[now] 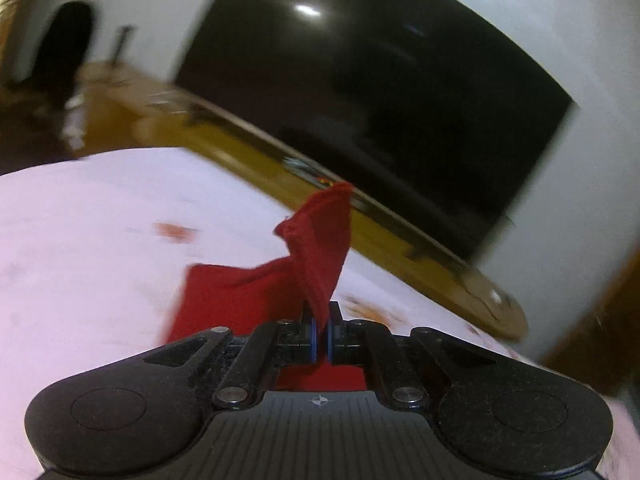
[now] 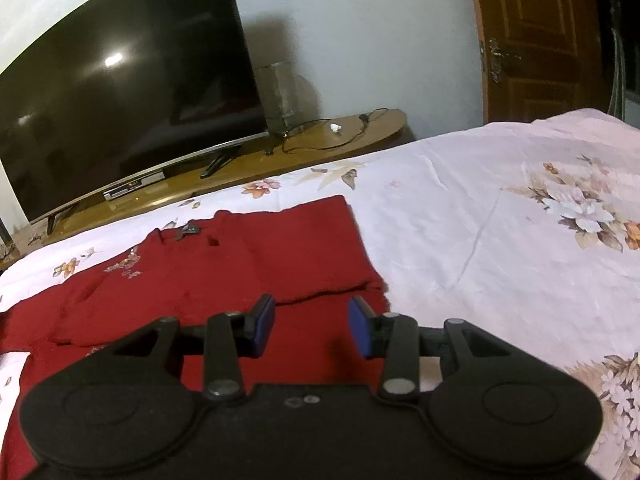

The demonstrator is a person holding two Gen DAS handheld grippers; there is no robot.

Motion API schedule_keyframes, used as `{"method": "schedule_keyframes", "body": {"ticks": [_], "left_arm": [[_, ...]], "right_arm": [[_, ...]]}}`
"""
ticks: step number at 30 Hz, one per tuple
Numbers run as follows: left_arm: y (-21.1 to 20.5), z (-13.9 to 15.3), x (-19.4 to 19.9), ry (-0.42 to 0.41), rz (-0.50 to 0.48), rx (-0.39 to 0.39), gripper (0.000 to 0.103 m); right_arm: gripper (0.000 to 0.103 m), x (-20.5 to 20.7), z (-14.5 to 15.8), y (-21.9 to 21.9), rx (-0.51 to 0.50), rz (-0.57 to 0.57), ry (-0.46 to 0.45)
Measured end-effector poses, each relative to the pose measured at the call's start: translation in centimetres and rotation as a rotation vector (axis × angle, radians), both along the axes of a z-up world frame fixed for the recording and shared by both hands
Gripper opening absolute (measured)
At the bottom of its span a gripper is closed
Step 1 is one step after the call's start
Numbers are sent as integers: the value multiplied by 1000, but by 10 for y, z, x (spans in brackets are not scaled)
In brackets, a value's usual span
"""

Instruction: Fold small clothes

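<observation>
A dark red garment [image 2: 224, 264] lies spread on a bed covered by a pale floral sheet [image 2: 480, 208]. It has small embroidery and a neck opening near its far edge. My right gripper [image 2: 311, 326] is open, its blue pads [image 2: 360, 330] hovering over the garment's near right part. In the left wrist view my left gripper [image 1: 321, 320] is shut on a corner of the red garment [image 1: 316, 248], which is lifted up off the sheet [image 1: 100, 220]. That view is blurred.
A large black TV [image 2: 120, 92] stands on a wooden console [image 2: 320, 140] beyond the bed, with a set-top box, a cable and a clear jar. A wooden door [image 2: 536, 40] is at the right. The bed's far edge faces the console.
</observation>
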State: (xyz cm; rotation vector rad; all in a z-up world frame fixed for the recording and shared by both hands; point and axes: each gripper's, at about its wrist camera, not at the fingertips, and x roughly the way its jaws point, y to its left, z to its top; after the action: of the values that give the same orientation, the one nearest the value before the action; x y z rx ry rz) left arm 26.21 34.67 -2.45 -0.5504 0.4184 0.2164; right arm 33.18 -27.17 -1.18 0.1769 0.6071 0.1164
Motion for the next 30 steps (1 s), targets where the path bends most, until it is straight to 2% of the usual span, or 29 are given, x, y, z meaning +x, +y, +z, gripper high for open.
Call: {"method": "schedule_keyframes", "body": {"ticks": [7,15,19,21,22,23,24,25,27,30], "left_arm": [[-123,7,53,59,-196,108,4],[-254,5,92,107,-345,225,4],[-312,-11,106,167,-404,272,4],[-335,-27,114,234,-456,280,4],[-348,-36,116,265,-485,310,5],[-362,-38,111,236,-484,391,5],[-375,-38,109,237,-489,469,6],[-383,-36,105,240,-498,515,20],[-382,-26,95,226,-541,501,42],[-363,-8,66,183,-485,498,42]], "right_arm": [[40,-4,2,-33,16,-20,-10],[40,-5,-2,-86,58,-89,-7],[40,-5,-6,-105,71,-101,3],[41,-4,-7,-112,82,-99,10],[43,-4,-8,-114,89,-95,15],[44,-2,-8,-116,100,-87,19],[46,-1,-7,-116,111,-77,19],[49,1,-6,-115,121,-66,17],[51,5,-3,-111,141,-37,10],[51,16,-1,-99,205,22,9]]}}
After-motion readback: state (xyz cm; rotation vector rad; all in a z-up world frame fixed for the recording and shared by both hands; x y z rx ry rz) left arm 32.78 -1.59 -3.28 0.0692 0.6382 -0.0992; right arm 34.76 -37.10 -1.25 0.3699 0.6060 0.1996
